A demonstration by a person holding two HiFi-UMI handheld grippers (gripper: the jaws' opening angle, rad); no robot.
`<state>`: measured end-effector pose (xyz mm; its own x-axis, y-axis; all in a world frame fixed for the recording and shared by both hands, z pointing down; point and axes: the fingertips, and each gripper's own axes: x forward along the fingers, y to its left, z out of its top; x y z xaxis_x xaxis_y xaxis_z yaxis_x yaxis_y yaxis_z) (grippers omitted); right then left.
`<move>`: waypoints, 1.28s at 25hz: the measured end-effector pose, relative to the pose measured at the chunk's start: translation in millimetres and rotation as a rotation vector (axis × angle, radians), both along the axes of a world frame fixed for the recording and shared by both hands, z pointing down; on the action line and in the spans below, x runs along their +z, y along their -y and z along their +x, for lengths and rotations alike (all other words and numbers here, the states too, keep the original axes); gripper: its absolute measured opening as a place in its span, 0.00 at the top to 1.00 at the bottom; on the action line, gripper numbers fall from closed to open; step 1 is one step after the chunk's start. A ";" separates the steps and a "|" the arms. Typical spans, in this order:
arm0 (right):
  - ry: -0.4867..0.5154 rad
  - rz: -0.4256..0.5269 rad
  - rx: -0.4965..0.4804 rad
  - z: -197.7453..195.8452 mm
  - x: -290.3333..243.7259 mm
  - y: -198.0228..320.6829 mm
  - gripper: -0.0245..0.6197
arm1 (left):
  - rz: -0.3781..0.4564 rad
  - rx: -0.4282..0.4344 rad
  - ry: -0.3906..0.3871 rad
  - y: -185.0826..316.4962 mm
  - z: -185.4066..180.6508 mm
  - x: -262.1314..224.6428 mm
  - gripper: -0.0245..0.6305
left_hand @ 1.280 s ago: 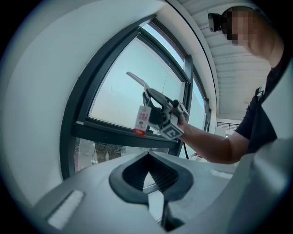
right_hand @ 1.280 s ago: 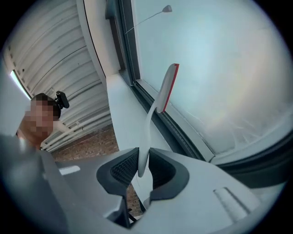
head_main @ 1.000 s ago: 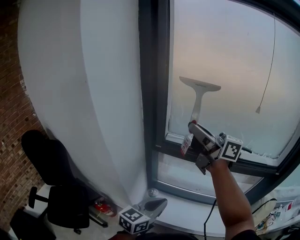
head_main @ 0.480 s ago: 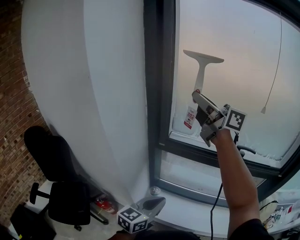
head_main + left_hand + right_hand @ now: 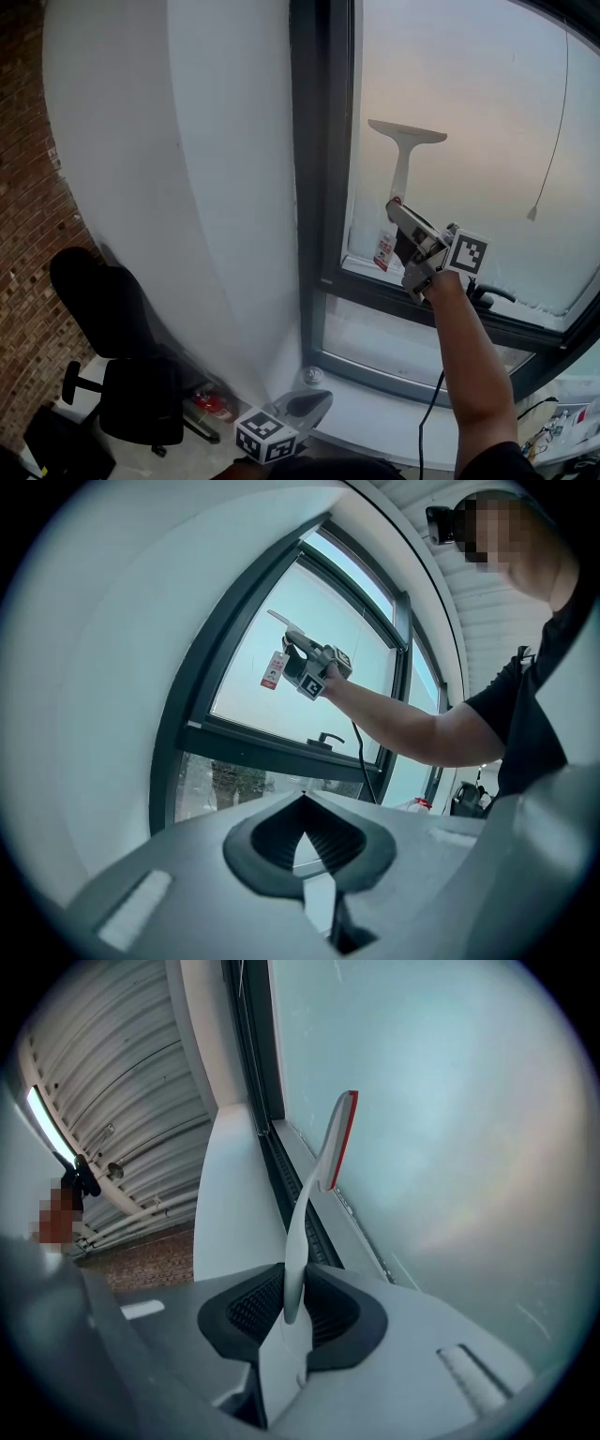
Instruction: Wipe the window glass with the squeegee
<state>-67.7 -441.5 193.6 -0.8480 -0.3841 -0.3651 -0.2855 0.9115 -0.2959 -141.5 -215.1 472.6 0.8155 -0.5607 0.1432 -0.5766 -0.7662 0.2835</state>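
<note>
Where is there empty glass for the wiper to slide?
The window glass is bare above the squeegee and to its right, as far as the hanging cord. Crowded: by the dark frame on the left, where the tag dangles.

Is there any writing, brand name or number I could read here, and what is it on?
Tag hanging from the squeegee: red and white print, too small to read.
Cube on the right gripper and cube on the left gripper: black and white square patterns only, no words.
No other text shows.
</note>
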 end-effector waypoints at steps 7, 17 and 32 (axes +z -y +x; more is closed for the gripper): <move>-0.009 -0.054 0.004 -6.9 40.7 -5.3 0.83 | -0.010 0.012 0.006 -3.6 1.5 3.7 0.96; 0.018 -0.125 0.037 -2.7 91.4 -9.8 0.83 | -0.021 0.026 0.015 -11.0 5.3 9.2 0.96; 0.031 -0.230 0.035 -6.1 156.6 -14.3 0.83 | -0.026 0.045 0.019 -10.4 15.0 9.6 0.96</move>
<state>-73.8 -427.1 350.2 -0.8224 -0.4893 -0.2902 -0.3033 0.8088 -0.5039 -126.4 -204.6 482.2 0.8369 -0.5194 0.1726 -0.5471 -0.7842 0.2928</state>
